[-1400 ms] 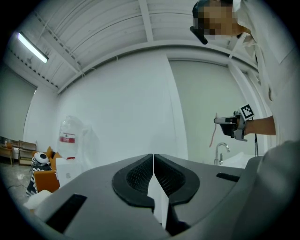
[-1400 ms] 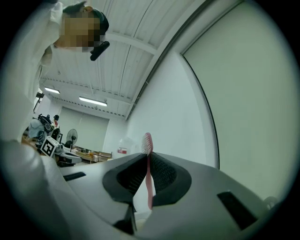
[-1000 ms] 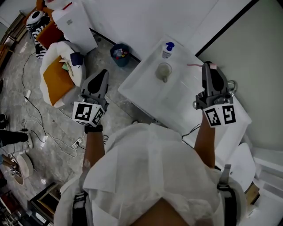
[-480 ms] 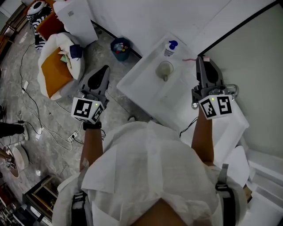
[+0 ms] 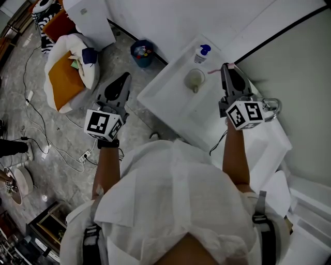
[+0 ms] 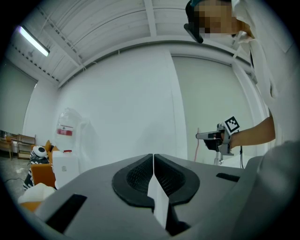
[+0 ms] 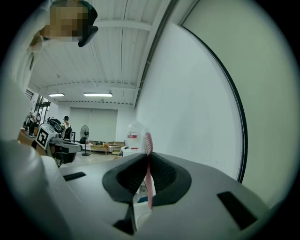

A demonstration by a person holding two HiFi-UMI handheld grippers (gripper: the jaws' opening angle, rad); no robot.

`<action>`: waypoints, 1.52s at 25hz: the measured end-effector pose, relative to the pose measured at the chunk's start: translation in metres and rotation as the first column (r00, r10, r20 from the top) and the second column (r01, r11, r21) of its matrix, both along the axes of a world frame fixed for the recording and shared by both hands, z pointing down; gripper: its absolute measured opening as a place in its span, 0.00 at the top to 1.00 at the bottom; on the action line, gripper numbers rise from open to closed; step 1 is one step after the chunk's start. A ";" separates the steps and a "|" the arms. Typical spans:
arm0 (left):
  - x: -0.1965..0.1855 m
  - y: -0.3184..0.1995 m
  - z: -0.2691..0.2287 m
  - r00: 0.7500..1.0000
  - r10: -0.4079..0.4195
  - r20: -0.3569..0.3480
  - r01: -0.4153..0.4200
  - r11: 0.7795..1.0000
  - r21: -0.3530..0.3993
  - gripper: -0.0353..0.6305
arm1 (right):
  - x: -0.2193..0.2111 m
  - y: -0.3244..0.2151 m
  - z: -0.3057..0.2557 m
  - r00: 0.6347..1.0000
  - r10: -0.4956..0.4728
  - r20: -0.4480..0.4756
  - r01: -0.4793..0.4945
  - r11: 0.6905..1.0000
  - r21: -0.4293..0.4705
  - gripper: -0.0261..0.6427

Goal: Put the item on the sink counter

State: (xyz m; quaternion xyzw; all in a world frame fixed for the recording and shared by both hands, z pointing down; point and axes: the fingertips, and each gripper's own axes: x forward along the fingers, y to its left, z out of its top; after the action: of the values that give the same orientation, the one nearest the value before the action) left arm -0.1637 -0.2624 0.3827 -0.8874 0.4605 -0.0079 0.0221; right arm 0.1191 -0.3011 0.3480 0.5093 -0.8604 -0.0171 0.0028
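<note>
My right gripper is shut on a pink toothbrush, which stands upright between its jaws with the bristle head poking above them. In the head view the toothbrush's pink tip shows at the gripper's nose, above the white sink counter, just right of a pale cup. My left gripper is shut with nothing in it and hangs over the floor, left of the counter. Its closed jaws face a white wall.
A bottle with a blue pump stands at the counter's far corner. A metal faucet is beside my right hand. On the floor are a blue bin, a white and orange cushion, a white box and cables.
My right gripper has moved left and forward with the toothbrush, closer to the cup. The left gripper has hardly shifted.
</note>
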 end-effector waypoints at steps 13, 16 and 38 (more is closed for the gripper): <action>0.007 0.003 0.009 1.000 0.001 0.018 -0.001 1.000 -0.018 0.92 | -0.004 -0.023 0.066 1.000 0.000 -0.005 -0.001 0.993 -0.116 0.93; 0.012 0.005 0.010 1.000 0.008 0.023 -0.007 1.000 -0.022 0.92 | -0.002 -0.027 0.082 1.000 0.004 0.013 -0.002 0.989 -0.145 0.93; 0.023 0.009 0.014 0.998 0.028 0.052 -0.026 0.999 -0.038 0.92 | -0.003 -0.041 0.170 1.000 0.023 0.018 -0.016 0.941 -0.339 0.93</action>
State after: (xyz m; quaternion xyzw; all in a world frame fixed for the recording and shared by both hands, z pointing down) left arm -0.1408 -0.2537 0.3963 -0.8932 0.4475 -0.0396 0.0180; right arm 0.1161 -0.3422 0.5181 0.5099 -0.8454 0.1366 0.0809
